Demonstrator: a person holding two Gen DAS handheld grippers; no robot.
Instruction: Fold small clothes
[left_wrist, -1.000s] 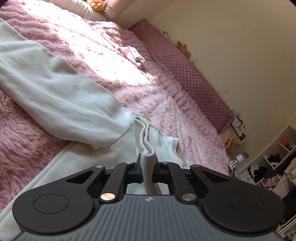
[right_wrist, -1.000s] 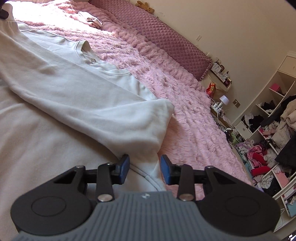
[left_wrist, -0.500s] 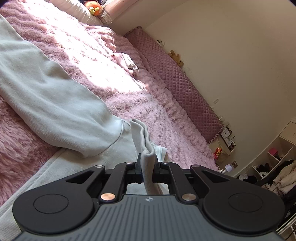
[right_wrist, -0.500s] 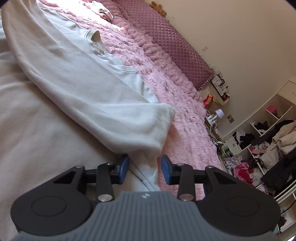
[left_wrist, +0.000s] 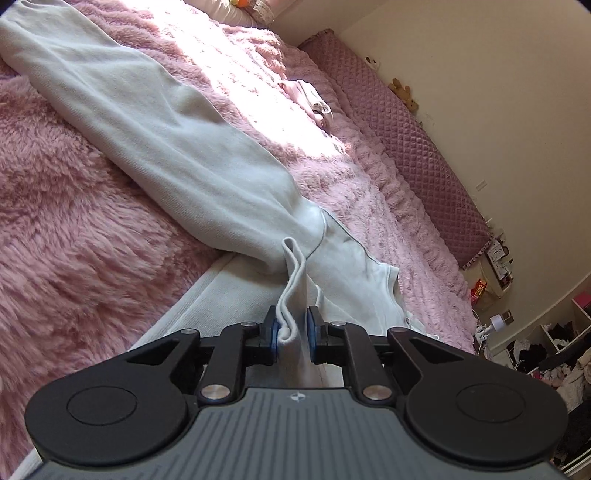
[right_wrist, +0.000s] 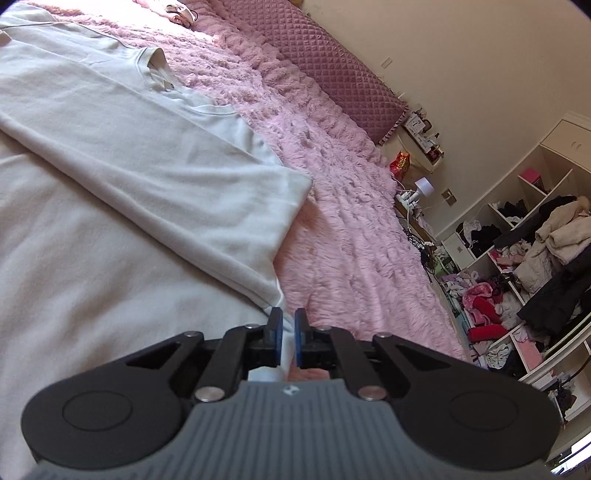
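A white long-sleeved sweatshirt (right_wrist: 110, 166) lies spread on a pink fluffy blanket (right_wrist: 351, 221), with one sleeve (right_wrist: 192, 192) folded across its body. In the left wrist view the other sleeve (left_wrist: 177, 140) runs diagonally toward the camera. My left gripper (left_wrist: 292, 325) has its jaws opening, and an upright fold of the white fabric (left_wrist: 293, 273) stands loosely between them, leaning on the left pad. My right gripper (right_wrist: 289, 328) is shut on the sweatshirt's side edge, a thin strip of white cloth pinched between its blue pads.
A quilted mauve bolster (right_wrist: 332, 70) lines the bed's far side against the wall. A small pink garment (left_wrist: 314, 99) lies further up the blanket (left_wrist: 74, 240). Open shelves crammed with clothes (right_wrist: 517, 258) and a cluttered nightstand (right_wrist: 413, 184) stand beyond the bed's right edge.
The left jaws, earlier clamped tight on the fabric fold, have parted and the fold stands slack. The right jaws, earlier wide apart over the sweatshirt's edge, have closed on it.
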